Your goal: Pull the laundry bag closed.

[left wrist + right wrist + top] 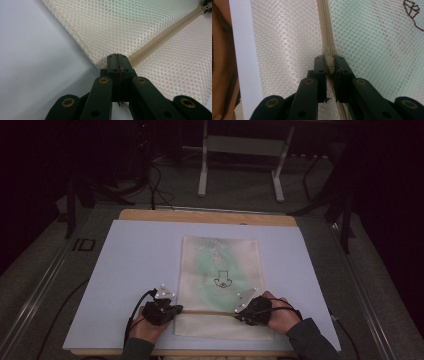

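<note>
Step in hand looks like working the zipper on the mesh bag: left gripper anchors the bag's left end at the zipper's start, right gripper has the slider. To do it well, keep the left jaws clamped hard on the bag edge so the fabric stays taut, and pull the slider straight along the zipper line, low and level with the tabletop, no twisting, or the mesh could bunch and jam the teeth. Left jaws are pressed together, pinching the bag's corner where the tape begins. Right jaws are narrow, closed on the slider with it sitting between them. Bag lies flat on the white sheet, centre to near edge of the tabletop, long side running away from the person; the zipper crosses it near the near edge. Bag is cream honeycomb mesh, see-through, with something green inside and a small dark printed figure in the middle. Zipper tape is beige; in the right gripper view it looks closed ahead of the slider.
</note>
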The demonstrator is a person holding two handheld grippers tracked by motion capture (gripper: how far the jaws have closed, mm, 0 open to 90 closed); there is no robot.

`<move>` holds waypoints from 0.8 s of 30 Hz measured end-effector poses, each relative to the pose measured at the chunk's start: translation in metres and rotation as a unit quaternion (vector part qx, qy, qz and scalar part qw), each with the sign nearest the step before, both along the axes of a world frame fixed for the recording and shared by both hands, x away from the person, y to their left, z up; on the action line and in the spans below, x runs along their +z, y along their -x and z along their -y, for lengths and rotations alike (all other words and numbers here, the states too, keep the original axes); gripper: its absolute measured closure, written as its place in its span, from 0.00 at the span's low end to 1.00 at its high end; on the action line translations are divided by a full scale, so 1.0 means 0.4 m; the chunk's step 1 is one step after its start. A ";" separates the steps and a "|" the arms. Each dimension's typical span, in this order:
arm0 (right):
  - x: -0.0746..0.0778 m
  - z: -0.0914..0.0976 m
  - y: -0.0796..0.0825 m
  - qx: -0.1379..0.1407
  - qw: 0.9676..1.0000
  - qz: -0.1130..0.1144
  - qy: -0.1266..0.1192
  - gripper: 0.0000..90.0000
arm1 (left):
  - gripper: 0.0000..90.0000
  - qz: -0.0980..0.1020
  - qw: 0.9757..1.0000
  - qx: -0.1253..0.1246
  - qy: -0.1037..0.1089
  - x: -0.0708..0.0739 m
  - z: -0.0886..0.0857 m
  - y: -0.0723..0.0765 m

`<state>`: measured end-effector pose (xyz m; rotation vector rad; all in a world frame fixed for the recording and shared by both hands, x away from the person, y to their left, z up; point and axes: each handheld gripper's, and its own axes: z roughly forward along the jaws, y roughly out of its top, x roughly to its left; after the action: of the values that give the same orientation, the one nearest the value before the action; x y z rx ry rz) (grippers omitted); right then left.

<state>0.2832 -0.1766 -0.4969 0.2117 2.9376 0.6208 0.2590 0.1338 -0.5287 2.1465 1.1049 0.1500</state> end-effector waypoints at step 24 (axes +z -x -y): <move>0.004 0.027 0.004 -0.005 1.000 0.002 0.007 0.92 | 1.00 -0.002 1.000 -0.001 0.002 0.000 -0.001 -0.001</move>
<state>0.2817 -0.1876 -0.4954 0.2243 2.9345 0.5984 0.2594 0.1342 -0.5288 2.1453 1.1046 0.1435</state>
